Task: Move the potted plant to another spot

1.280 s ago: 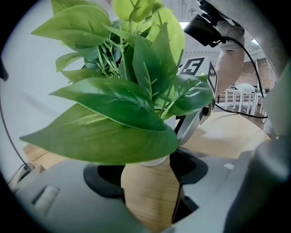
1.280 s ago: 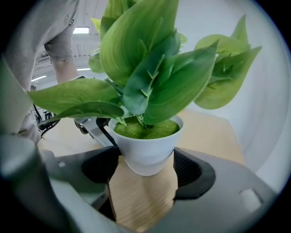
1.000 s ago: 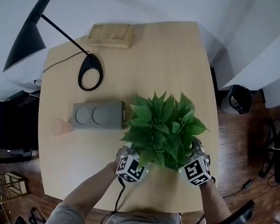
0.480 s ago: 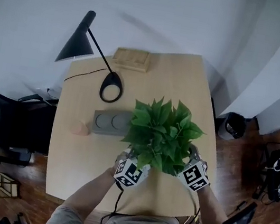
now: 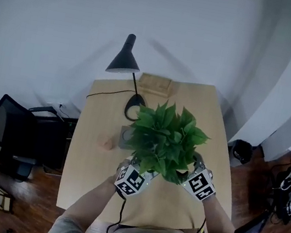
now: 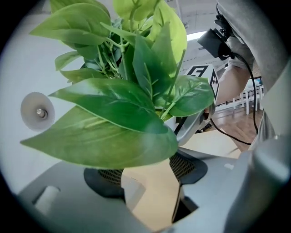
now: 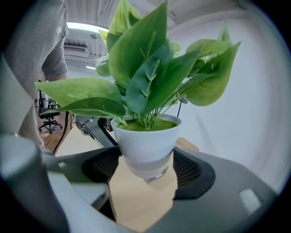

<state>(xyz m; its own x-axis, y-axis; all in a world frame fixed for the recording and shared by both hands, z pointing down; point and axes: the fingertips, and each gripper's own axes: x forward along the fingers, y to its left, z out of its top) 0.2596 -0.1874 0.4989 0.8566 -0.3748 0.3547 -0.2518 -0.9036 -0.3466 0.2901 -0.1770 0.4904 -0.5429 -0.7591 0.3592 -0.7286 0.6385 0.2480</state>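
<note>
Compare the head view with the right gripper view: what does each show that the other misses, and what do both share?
Head view only: the whole table, the black lamp, a chair, and the marker cubes of the left gripper and right gripper on either side of the plant.
Right gripper view only: the white pot, hidden under leaves from above, held between that gripper's jaws.
Both: the leafy potted plant above the tan table.
</note>
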